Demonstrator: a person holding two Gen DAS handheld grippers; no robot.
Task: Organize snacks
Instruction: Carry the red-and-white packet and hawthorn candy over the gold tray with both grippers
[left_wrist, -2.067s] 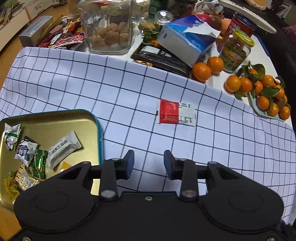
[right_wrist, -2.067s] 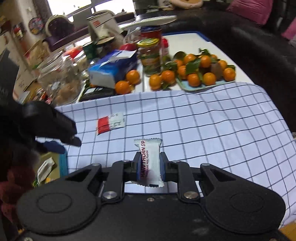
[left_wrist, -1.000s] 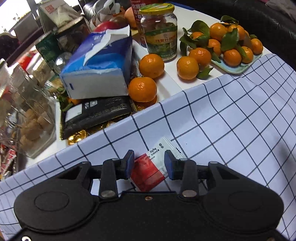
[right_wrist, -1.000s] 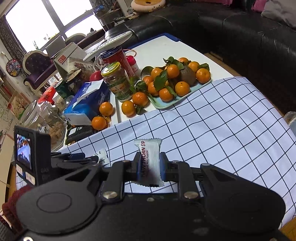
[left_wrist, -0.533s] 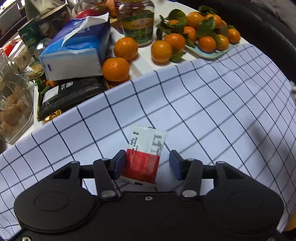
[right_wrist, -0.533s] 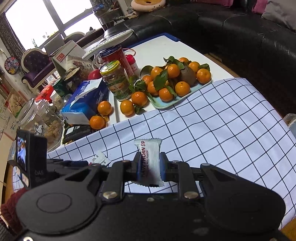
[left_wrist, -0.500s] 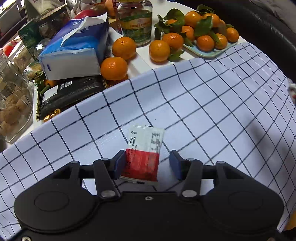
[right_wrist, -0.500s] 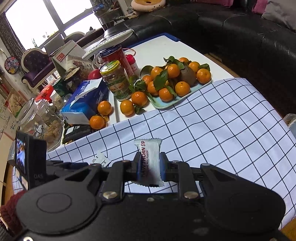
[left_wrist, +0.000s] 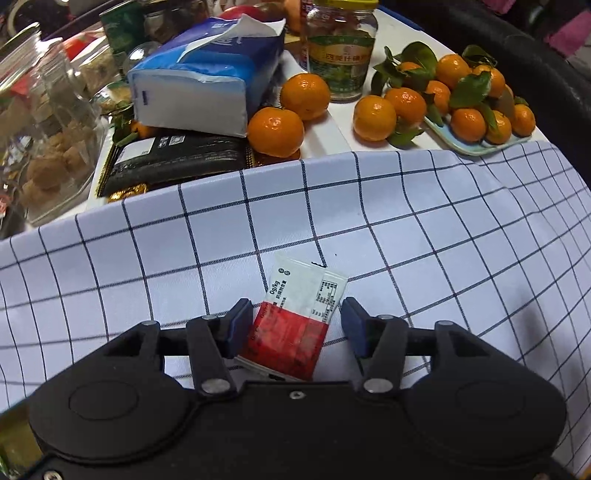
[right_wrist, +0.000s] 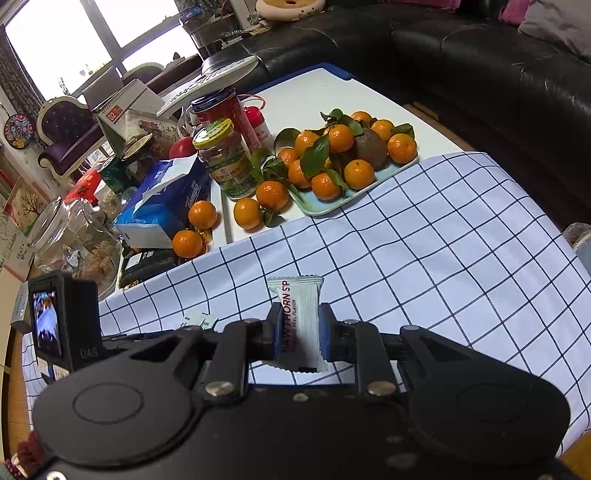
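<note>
- Checked cloth (left_wrist: 424, 229) covers my work area, with oranges (left_wrist: 275, 131) crowding the table behind.
- My left gripper (left_wrist: 295, 326) has just been opening its jaws and now straddles the red-and-white sachet (left_wrist: 295, 321) flat on the cloth, pads not yet pressing; earlier it sat well ahead.
- My right gripper (right_wrist: 298, 338) stays clamped on the hawthorn candy (right_wrist: 300, 325), awaiting the tin.
</note>
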